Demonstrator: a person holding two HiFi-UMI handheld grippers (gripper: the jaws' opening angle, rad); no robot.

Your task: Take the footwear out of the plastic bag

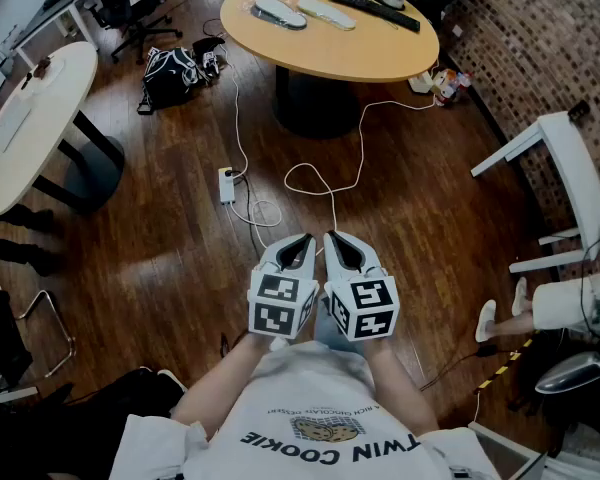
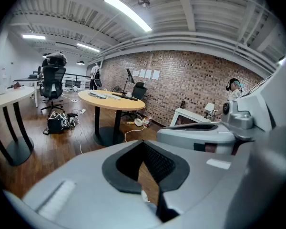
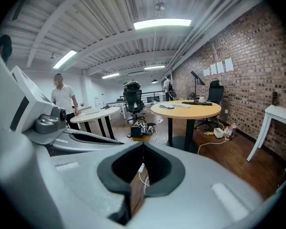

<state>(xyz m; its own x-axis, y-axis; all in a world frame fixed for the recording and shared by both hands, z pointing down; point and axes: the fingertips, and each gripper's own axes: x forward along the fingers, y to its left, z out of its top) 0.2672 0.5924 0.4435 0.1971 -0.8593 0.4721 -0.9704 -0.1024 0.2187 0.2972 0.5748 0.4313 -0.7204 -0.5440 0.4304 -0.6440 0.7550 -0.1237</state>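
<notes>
1. My L gripper (image 1: 302,240) & R gripper (image 1: 334,238) sit side by side, well short of the round table (image 1: 330,56). Both jaws are closed w/ nothing in them.
2. A white cable (image 1: 242,158) & power strip (image 1: 226,184) lie on the floor on the near side of the table.
3. A black bag (image 1: 170,73) sits on the floor left of the table.
4. The footwear (image 1: 280,11), two pale flat pieces, lies on the table's far-left part; a black keyboard (image 1: 373,10) is on its far-right part.

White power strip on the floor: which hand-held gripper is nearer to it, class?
Left. In the head view the left hand-held gripper is below and right of the white power strip. The right hand-held gripper sits beside the left one, farther right still.
</notes>
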